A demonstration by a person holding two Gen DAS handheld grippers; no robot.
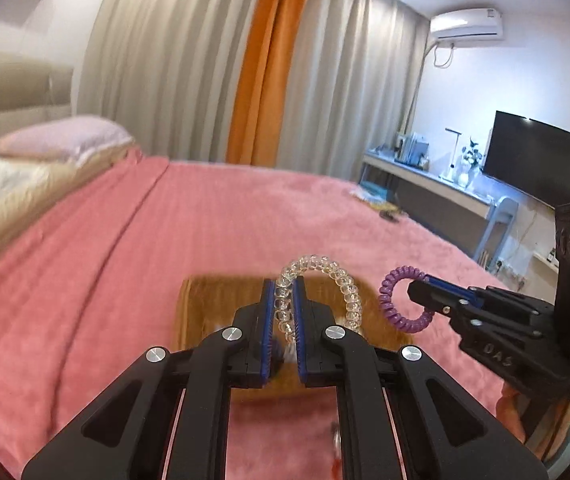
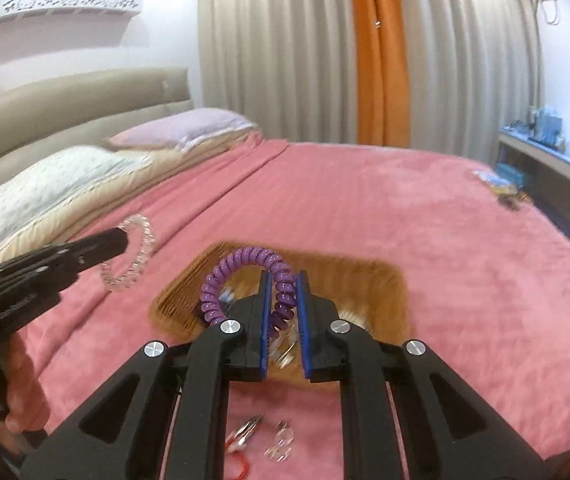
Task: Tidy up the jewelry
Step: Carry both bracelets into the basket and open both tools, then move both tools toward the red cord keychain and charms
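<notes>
My left gripper [image 1: 284, 292] is shut on a clear spiral coil bracelet [image 1: 341, 280], held in the air above a brown woven tray [image 1: 209, 300] on the pink bed. My right gripper [image 2: 283, 286] is shut on a purple spiral coil bracelet [image 2: 241, 260], also held above the tray [image 2: 381, 280]. Each gripper shows in the other's view: the right gripper [image 1: 415, 290] with the purple coil [image 1: 391, 300] at the right, the left gripper [image 2: 119, 240] with the clear coil [image 2: 137, 252] at the left. Small pieces lie in the tray, blurred.
Loose jewelry [image 2: 261, 440] with a red cord lies on the pink blanket [image 2: 365, 200] in front of the tray. Pillows [image 2: 65, 176] and a headboard are at the far left. A desk [image 1: 425, 176] with a TV [image 1: 541, 164] stands to the right. Small items [image 1: 377, 200] sit on the bed's far edge.
</notes>
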